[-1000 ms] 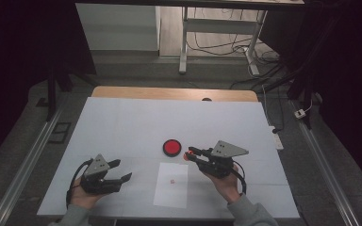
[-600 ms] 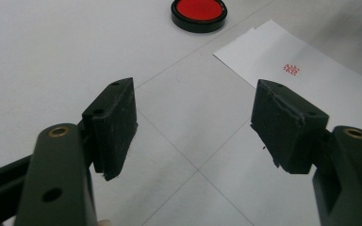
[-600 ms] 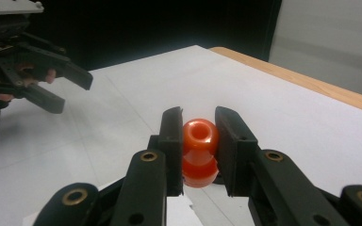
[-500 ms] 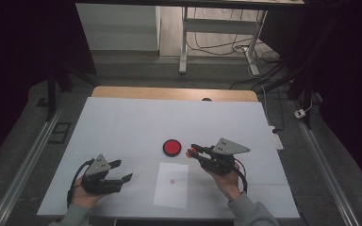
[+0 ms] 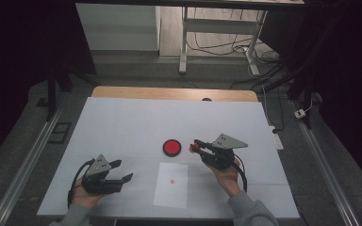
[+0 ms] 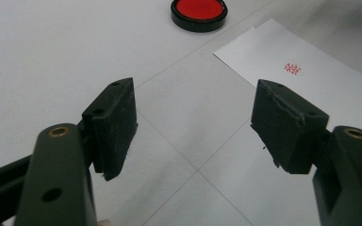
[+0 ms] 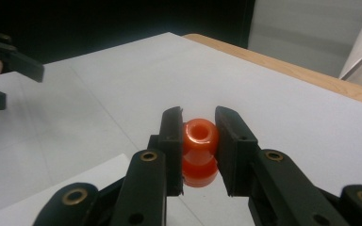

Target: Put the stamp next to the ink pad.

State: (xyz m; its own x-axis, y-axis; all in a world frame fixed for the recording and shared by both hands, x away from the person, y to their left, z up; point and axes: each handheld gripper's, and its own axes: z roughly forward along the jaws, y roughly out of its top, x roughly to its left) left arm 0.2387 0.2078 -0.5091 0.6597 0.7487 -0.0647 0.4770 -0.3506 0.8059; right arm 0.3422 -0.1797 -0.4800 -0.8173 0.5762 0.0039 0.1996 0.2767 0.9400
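Note:
My right gripper [image 5: 194,146] hangs just right of the round red ink pad [image 5: 172,147], a little above the table. It is shut on a small orange-red stamp [image 7: 199,150], which its two pads squeeze from both sides [image 7: 199,123]. A white sheet of paper [image 5: 171,188] lies in front of the pad and bears one small red stamp mark [image 5: 172,181]. My left gripper [image 5: 124,170] rests low at the front left, open, with nothing between its jaws [image 6: 195,117]. Ahead of those jaws lie the ink pad [image 6: 199,10] and the paper [image 6: 311,94].
The white table top [image 5: 122,122] ends in a wooden strip [image 5: 174,93] at its far edge. Beyond it are a desk frame and cables on the floor [image 5: 217,42]. A white power strip [image 5: 275,137] lies off the table's right edge.
My right gripper has drifted slightly to the right with the stamp still in it. The left gripper has stayed put.

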